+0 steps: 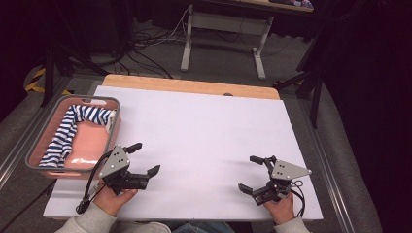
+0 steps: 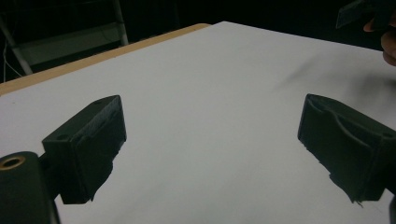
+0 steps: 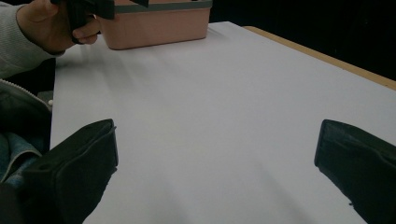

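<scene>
White sheeting covers the table (image 1: 204, 126), and a pink basket (image 1: 34, 158) at its left edge holds a blue-and-white striped cloth (image 1: 65, 133). Just right of the basket the left gripper (image 1: 144, 158) hangs spread wide and empty; well right of it, the right gripper (image 1: 248, 174) gapes empty too.

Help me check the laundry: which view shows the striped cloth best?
The high view: the striped cloth lies draped inside the pink basket, seen from above. The right gripper view catches just the basket's outer wall; the left gripper view looks across bare table.

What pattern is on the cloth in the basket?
Blue and white stripes on the cloth, clearest in the high view.
</scene>
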Demonstrator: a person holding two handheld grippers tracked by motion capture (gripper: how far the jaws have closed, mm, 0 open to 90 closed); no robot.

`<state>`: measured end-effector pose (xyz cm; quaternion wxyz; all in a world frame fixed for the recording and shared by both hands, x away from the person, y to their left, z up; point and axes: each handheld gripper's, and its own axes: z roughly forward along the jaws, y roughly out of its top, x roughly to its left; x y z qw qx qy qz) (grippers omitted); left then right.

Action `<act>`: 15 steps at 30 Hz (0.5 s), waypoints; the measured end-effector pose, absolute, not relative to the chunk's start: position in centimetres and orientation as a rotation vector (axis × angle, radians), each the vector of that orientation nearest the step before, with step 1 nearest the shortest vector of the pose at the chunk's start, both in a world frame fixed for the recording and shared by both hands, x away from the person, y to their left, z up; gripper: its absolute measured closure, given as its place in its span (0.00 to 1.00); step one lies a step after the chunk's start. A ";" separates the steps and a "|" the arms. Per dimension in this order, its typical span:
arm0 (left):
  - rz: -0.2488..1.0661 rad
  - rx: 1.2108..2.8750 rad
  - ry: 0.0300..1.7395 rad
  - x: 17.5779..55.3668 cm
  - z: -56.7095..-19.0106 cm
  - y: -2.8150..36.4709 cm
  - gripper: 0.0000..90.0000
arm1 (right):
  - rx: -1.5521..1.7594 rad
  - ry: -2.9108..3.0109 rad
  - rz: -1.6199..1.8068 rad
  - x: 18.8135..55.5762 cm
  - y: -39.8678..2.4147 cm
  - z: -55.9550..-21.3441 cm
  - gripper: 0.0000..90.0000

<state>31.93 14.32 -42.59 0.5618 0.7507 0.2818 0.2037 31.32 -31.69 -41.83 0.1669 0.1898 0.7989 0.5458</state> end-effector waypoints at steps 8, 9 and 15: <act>0.483 1.769 0.662 31.9 -42.6 14.3 0.10 | 0.537 2.275 1.556 31.3 -31.7 -41.8 0.00; 0.483 1.768 0.662 31.9 -42.6 14.3 0.10 | 0.539 2.274 1.553 31.3 -31.7 -41.8 0.00; 0.483 1.772 0.662 31.9 -42.6 14.3 0.10 | 0.538 2.275 1.555 31.3 -31.7 -41.9 0.00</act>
